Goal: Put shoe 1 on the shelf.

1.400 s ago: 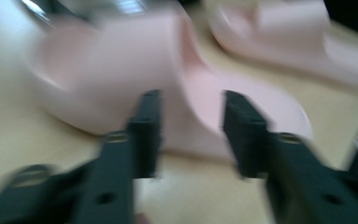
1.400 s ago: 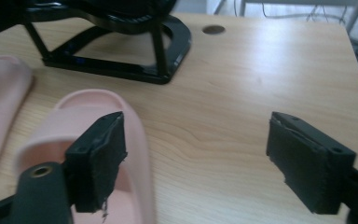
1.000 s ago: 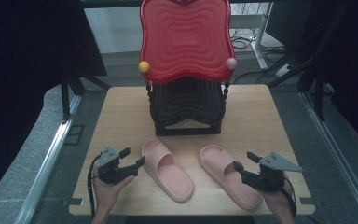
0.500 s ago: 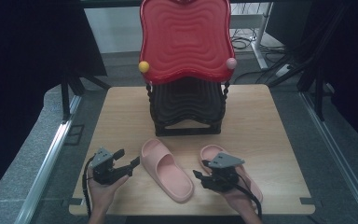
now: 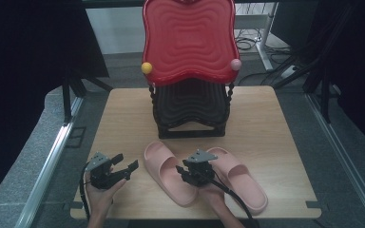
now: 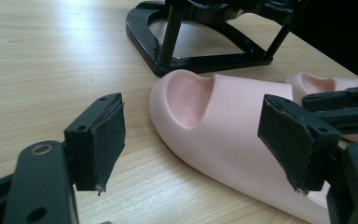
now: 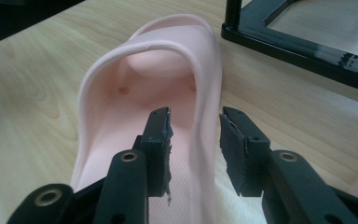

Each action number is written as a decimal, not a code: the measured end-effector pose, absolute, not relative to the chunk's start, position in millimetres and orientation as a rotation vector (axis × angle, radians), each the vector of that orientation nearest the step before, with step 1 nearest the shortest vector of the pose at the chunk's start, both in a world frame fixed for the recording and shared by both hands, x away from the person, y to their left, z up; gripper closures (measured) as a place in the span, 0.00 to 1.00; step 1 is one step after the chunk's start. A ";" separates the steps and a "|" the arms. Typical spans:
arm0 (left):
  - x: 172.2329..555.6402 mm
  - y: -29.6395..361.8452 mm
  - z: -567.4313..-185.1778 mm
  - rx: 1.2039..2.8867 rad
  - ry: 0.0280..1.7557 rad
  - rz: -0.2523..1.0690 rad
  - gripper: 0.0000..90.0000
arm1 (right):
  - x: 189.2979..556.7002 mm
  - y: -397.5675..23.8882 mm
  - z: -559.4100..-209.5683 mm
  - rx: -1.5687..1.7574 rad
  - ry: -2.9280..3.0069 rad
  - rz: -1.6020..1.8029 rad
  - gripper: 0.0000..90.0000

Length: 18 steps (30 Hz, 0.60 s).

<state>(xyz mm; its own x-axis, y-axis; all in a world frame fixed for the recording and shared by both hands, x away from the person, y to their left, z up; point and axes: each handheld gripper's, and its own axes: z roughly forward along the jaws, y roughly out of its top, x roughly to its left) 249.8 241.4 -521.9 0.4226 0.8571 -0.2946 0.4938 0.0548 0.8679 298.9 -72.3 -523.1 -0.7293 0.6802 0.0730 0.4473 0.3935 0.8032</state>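
Two pink slippers lie on the wooden table [image 5: 123, 118]: the left slipper [image 5: 164, 168] and the right slipper [image 5: 242, 178]. My right gripper [image 5: 184, 172] is at the left slipper's right side. In the right gripper view its jaws [image 7: 196, 121] straddle that slipper's side wall [image 7: 204, 93], one pad inside and one outside. The jaws have just been closing, but a gap still shows by the inner pad. My left gripper [image 5: 126, 162] rests open on the table, left of the same slipper. Its wide jaws [image 6: 191, 130] face the slipper's toe [image 6: 223, 126].
A black rack [image 5: 190, 109] stands at the table's middle back, with a red wavy panel [image 5: 187, 38] on top carrying a yellow ball [image 5: 146, 67] and a pink ball [image 5: 236, 64]. The rack's base [image 6: 205, 60] lies just beyond the slipper toes. Metal rails run along both table sides.
My right gripper has moved left, from the right slipper's outer side across to the left slipper, and its jaws have narrowed around the side wall. The left gripper has stayed put.
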 end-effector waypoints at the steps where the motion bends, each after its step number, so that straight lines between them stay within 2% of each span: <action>1: 249.8 241.6 -522.0 1.594 1.218 0.419 0.26 | 298.9 -72.3 -523.1 0.992 2.387 1.250 0.71; 9: 250.8 241.3 -526.0 1.602 1.224 0.413 0.26 | 317.3 -53.7 -536.7 1.045 2.383 1.219 0.74; 18: 250.2 243.6 -526.1 1.601 1.232 0.423 0.25 | 323.2 -46.8 -545.0 1.094 2.333 1.222 0.88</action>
